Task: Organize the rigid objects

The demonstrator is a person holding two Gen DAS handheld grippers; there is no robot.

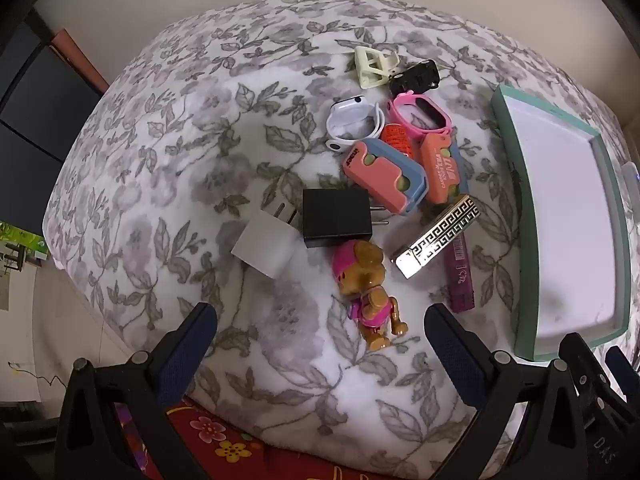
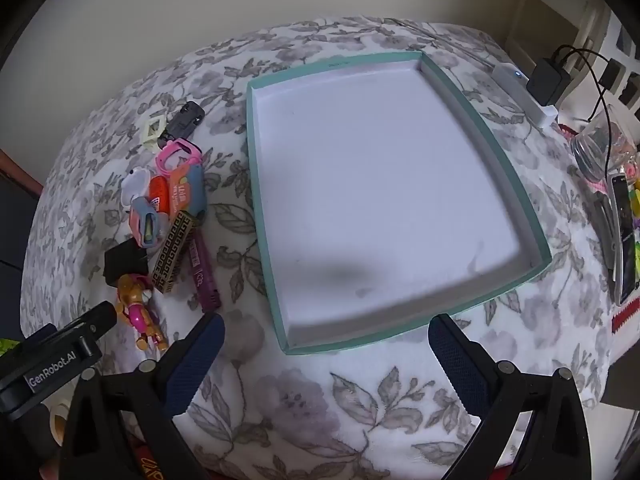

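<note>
left gripper [image 1: 320,332]: jaws spread wide, nothing between the pads, pointing steeply down over the floral blanket [image 1: 160,160]. the toy dog figure [image 1: 370,292] in pink lies just ahead of the jaws, nearer the right-hand finger, touching neither. just beyond it a black plug adapter [image 1: 337,218] and a white plug adapter [image 1: 266,246] sit side by side, touching. to the right a gold patterned lighter [image 1: 438,236] lies across a purple stick-shaped case [image 1: 460,276]. farther out, two coral-and-blue cases [image 1: 384,176], an orange object [image 1: 398,140], a white watch [image 1: 354,124], a pink watch [image 1: 418,114], a black clip [image 1: 416,78] and a cream clip [image 1: 372,66] crowd together in one heap.

right gripper [image 2: 326,340]: jaws likewise wide apart and empty, hanging over the near edge of the teal tray [image 2: 516,184]. the tray's white floor holds no objects; its near rim lies just ahead, between the fingers. the heap sits left of the tray, well outside these jaws. at far right, a white power strip [image 2: 524,92] with a black charger [image 2: 549,80].
</note>
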